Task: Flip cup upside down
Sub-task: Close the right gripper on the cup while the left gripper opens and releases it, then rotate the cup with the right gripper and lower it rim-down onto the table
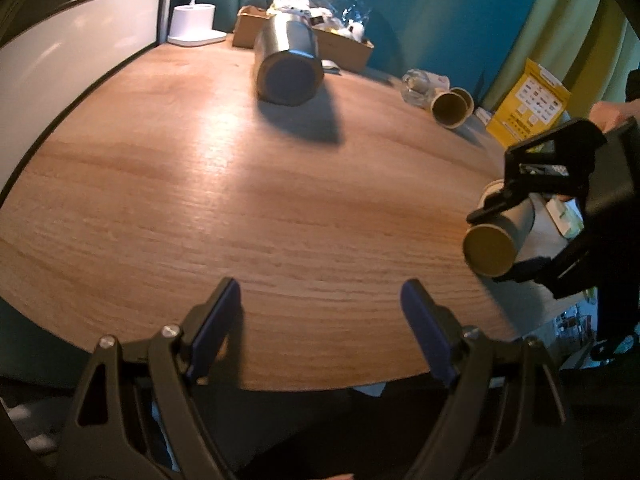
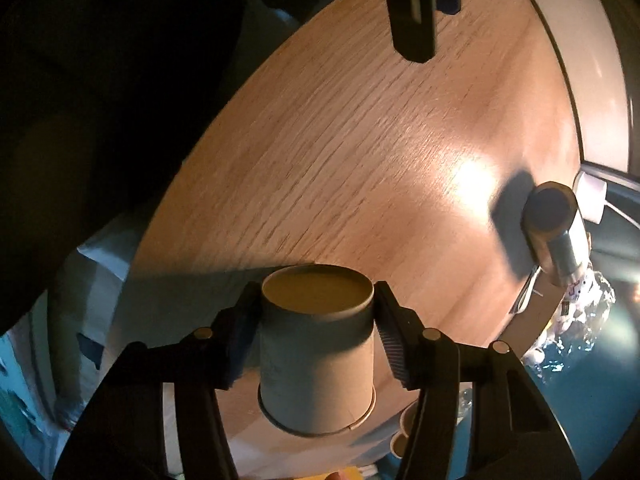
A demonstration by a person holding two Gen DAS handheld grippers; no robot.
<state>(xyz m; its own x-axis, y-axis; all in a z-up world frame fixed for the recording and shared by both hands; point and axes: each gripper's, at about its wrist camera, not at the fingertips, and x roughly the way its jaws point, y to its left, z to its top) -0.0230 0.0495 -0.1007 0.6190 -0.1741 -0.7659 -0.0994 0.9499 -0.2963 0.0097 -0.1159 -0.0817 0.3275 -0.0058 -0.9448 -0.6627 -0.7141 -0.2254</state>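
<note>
My right gripper (image 2: 318, 316) is shut on a brown paper cup (image 2: 316, 344), its fingers clamping the cup's sides. The cup's flat base points away from the camera and its rim toward me. In the left wrist view the same cup (image 1: 498, 240) is held in the air at the table's right edge by the right gripper (image 1: 508, 236), base facing left. My left gripper (image 1: 320, 320) is open and empty over the front edge of the wooden table (image 1: 240, 200).
A steel tumbler (image 1: 289, 64) stands at the back of the table. Behind it are cardboard boxes (image 1: 344, 46) with plastic wrap, a white lamp base (image 1: 194, 26), spare paper cups (image 1: 450, 109) and a yellow box (image 1: 528, 104) at the right.
</note>
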